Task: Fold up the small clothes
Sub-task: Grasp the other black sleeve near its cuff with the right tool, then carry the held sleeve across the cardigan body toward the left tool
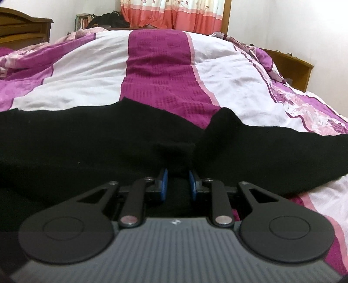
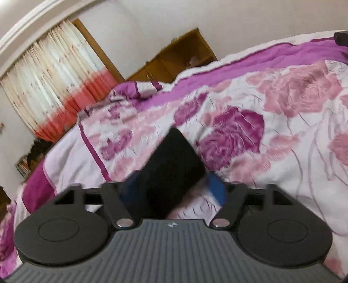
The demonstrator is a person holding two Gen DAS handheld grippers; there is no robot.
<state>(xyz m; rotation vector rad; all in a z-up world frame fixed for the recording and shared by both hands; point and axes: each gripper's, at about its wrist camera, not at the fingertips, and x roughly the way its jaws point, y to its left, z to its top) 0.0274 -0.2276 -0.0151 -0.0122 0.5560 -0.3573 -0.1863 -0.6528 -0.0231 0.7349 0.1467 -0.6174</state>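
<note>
A black garment (image 1: 87,139) lies spread across the bed, wide from left to right. My left gripper (image 1: 178,175) sits low at its near edge; its blue pads (image 1: 163,177) stand a little apart with black cloth bunched between them, so the grip is uncertain. In the right wrist view, my right gripper (image 2: 174,187) is tilted and blurred by motion. A corner of the black cloth (image 2: 174,161) stands up between its blue pads (image 2: 215,189), which look wide apart.
The bed carries a purple, white and pink floral cover (image 1: 158,65). A wooden headboard (image 1: 19,28) is far left, a wooden side cabinet (image 1: 291,65) at the right. Orange and white curtains (image 1: 174,13) hang behind the bed.
</note>
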